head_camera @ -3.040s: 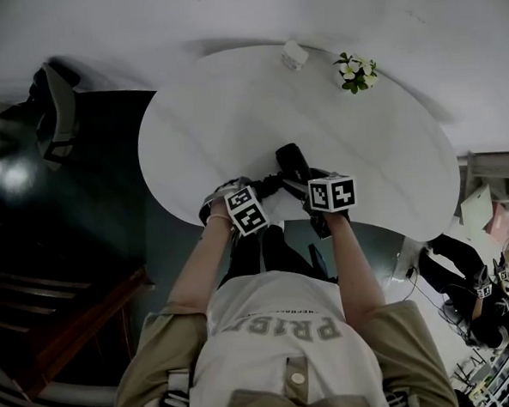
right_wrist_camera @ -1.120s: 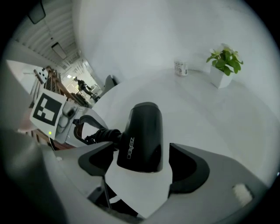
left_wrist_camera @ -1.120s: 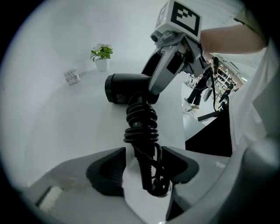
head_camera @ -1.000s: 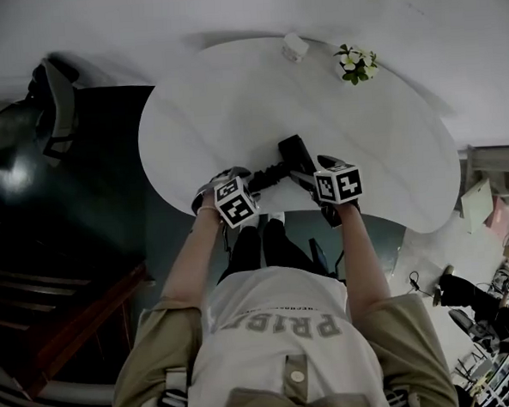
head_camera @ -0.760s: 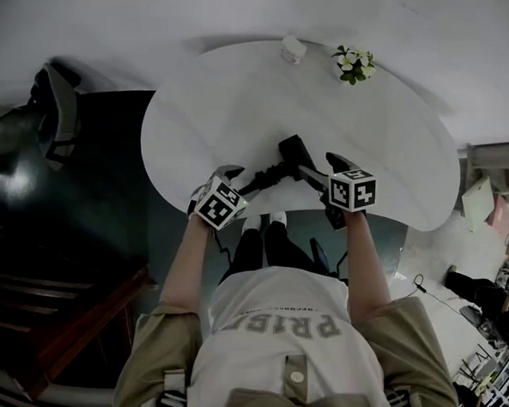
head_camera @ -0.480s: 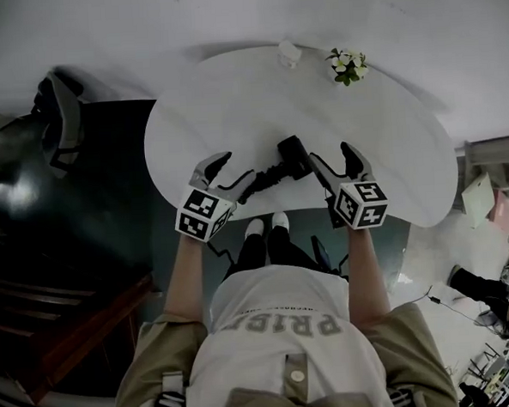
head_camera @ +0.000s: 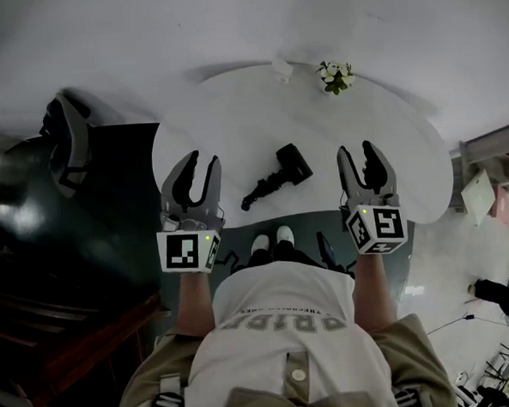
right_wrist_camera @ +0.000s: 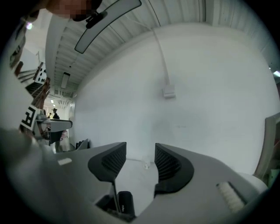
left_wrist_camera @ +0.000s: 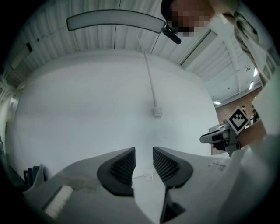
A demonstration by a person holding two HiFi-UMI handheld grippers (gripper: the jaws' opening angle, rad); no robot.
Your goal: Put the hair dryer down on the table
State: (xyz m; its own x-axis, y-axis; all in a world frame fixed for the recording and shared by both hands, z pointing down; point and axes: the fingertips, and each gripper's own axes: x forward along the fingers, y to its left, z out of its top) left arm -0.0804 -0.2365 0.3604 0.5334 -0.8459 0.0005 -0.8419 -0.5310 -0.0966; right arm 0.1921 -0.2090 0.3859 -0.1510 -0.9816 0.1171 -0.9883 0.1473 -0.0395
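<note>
Pointing level: left tongs (head_camera: 200,162), right tongs (head_camera: 357,149) empty, jaws apart, just narrowing; hair dryer (head_camera: 278,174) on table (head_camera: 249,113).

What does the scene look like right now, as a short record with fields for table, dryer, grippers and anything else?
table: white, curved
dryer: lies on the table near its front edge, untouched
left gripper: empty, jaws apart but have just been closing; left of the dryer
right gripper: empty, jaws apart but have just been closing; right of the dryer
else: flowers and a small white object at the far edge
</note>
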